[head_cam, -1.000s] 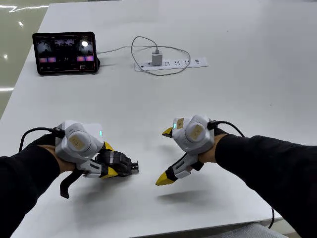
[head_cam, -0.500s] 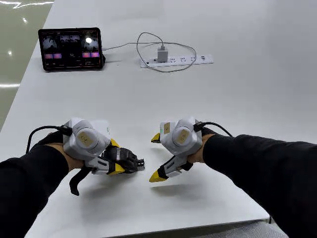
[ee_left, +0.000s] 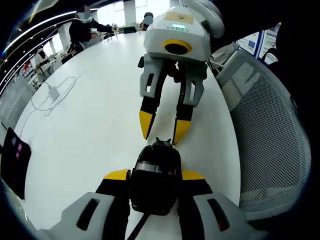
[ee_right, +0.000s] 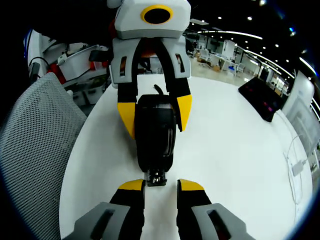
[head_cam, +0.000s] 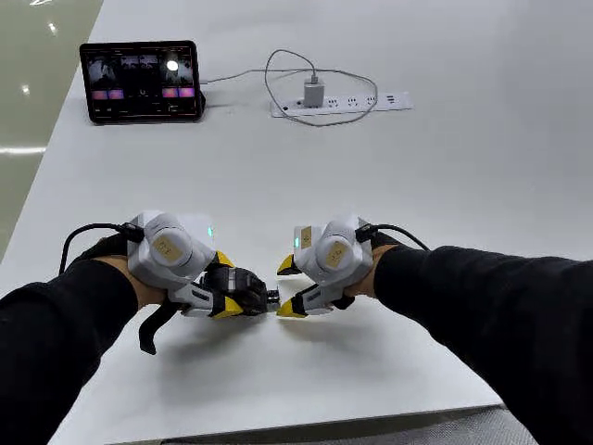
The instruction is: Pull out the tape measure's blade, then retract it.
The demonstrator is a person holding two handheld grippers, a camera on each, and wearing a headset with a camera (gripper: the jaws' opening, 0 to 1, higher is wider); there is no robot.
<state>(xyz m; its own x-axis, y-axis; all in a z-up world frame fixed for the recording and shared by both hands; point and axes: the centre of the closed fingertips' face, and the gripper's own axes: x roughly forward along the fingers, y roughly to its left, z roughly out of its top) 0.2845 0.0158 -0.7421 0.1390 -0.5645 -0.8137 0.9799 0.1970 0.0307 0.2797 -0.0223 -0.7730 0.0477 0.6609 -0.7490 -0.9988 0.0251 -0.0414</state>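
Black-cased tape measure (head_cam: 239, 293) at lower centre: clamping it between closed jaws of the left gripper (head_cam: 225, 287); straddling its end hook (ee_right: 156, 178) with parted, empty jaws of the right gripper (head_cam: 285, 289). Seemingly nothing pulled yet; drawing out and retracting both remaining.

In the head view, the tape measure (head_cam: 243, 291) is mostly covered by the left gripper (head_cam: 227, 286) clamped around it. Its blade tip (head_cam: 273, 297), beside the right gripper (head_cam: 287, 288), is too small to make out. The thumbnails on the tablet (head_cam: 142, 81) are too small to read, and both sleeves (head_cam: 482, 306) run off the bottom edge.
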